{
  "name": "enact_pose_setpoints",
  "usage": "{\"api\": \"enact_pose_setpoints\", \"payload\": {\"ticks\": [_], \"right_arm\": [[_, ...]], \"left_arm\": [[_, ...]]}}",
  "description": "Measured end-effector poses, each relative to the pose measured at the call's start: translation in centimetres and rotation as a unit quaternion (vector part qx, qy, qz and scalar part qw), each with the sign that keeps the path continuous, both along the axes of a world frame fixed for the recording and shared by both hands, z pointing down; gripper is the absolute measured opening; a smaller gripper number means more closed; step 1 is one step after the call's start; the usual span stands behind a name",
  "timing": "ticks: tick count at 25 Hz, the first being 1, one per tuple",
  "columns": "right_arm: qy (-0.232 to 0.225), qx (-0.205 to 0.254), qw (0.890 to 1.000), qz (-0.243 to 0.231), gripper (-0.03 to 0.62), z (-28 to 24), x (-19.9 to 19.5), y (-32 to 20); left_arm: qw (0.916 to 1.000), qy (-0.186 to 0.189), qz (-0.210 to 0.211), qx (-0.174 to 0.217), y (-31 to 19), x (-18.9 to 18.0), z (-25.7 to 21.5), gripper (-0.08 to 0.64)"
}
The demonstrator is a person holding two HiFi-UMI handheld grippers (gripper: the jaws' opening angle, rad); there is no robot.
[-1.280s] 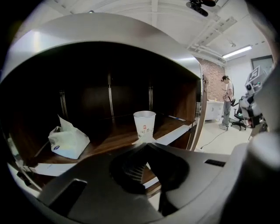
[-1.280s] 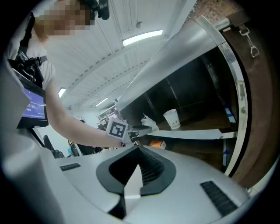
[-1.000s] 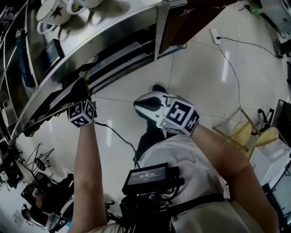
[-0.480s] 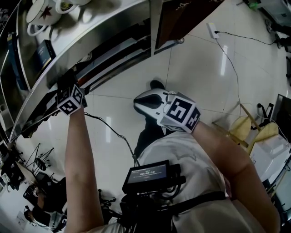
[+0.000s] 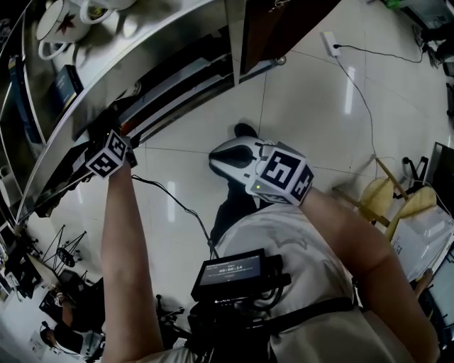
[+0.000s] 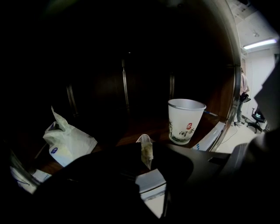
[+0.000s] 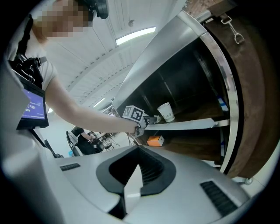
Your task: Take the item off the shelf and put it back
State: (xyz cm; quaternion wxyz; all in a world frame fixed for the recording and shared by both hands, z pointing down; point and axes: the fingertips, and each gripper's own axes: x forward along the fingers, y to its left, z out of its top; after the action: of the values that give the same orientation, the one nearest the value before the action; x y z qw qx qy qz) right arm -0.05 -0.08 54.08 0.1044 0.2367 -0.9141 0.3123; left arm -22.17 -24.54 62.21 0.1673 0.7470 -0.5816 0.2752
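A small pale sachet (image 6: 146, 151) stands on the dark wooden shelf (image 6: 131, 131), right between the tips of my left gripper (image 6: 149, 171). Its jaws have just been opening and no longer press on the sachet. A white paper cup (image 6: 185, 120) with printed marks stands upright a little behind and to the right. In the head view the left gripper (image 5: 106, 145) reaches under the metal shelf edge (image 5: 163, 53), so its tips are hidden. My right gripper (image 5: 230, 160) hangs in front of the body over the floor, shut and empty.
A crumpled white packet (image 6: 65, 142) lies on the shelf to the left. An orange box (image 7: 155, 141) sits on the shelf below. White cups (image 5: 60, 21) stand on the top level. A yellow chair (image 5: 386, 205) and a cable (image 5: 177, 205) are on the tiled floor.
The left gripper has moved up and to the left, in under the shelf edge, and has stayed there over the last half second. The right gripper has kept still.
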Motion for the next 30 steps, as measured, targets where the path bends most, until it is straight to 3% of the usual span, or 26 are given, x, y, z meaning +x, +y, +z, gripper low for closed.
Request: {"api": "enact_pose_setpoints", "payload": {"ticks": [4,12,16,30], "right_arm": [[-0.002,0.002,1.0,0.0,0.006,-0.2,-0.1,-0.1],[-0.001,0.006,1.0,-0.004,0.006,-0.6,-0.6,-0.2],[-0.002,0.013,1.0,-0.012,0.006,-1.3,-1.1,-0.3],[0.004,0.04,0.999,-0.036,0.006,-3.3,-2.7,-0.8]], "left_arm": [[1.0,0.001,0.005,0.005,0.4,0.1,-0.3,0.147],[0.9998,0.007,0.008,0.015,1.8,-0.1,-1.2,0.147],[0.9994,0.0,0.018,0.03,3.1,-0.5,-2.4,0.044],[0.9981,0.019,0.032,0.048,7.9,-0.5,-5.7,0.008]]}}
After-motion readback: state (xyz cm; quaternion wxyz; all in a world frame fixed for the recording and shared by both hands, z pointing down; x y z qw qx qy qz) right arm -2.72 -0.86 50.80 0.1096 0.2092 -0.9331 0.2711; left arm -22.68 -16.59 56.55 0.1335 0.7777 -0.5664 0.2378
